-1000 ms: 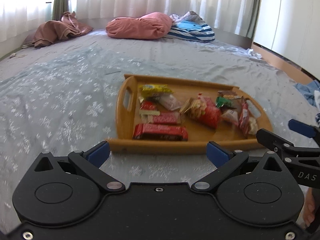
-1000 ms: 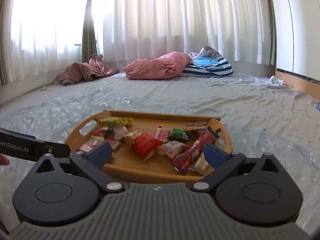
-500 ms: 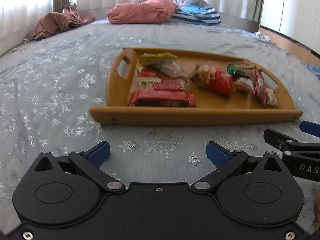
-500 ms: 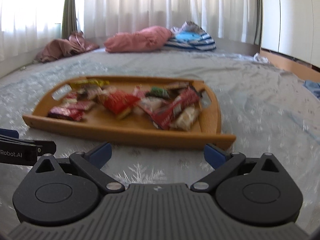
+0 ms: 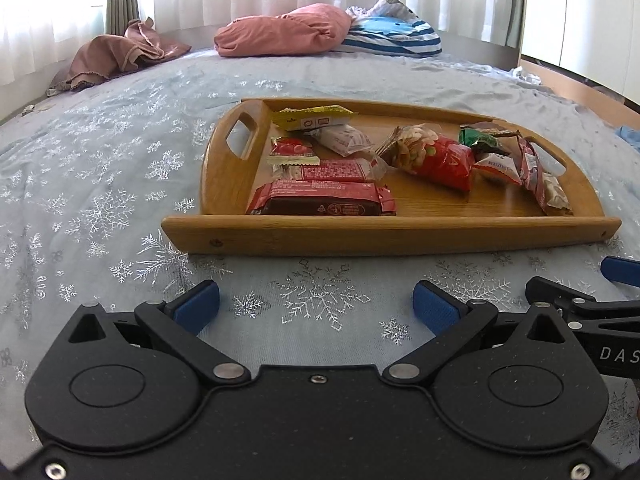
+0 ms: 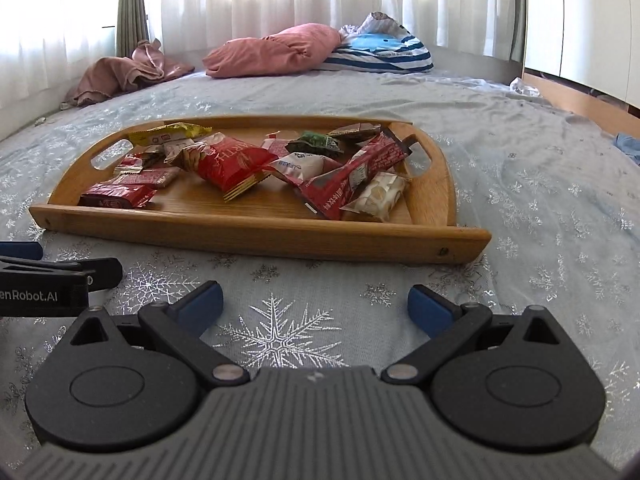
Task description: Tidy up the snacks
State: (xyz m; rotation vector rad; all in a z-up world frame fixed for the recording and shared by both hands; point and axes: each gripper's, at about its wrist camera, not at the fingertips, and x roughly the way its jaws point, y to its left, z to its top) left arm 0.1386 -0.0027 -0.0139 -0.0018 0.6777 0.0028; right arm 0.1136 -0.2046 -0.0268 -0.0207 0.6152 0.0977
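Hand-held gripper [image 6: 314, 302] beside one seemingly lettered "enRobot.AI"

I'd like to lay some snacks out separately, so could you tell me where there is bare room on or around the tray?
On the wooden tray, bare wood shows along the near rim, between the long red bar and the dark red packet. The bedspread is free all around the tray. The tray's middle and far side are crowded with overlapping packets.

Left claw [image 5: 316, 306]: black body, blue pads, silver screws. Right claw [image 6: 314, 304]: ribbed grey.
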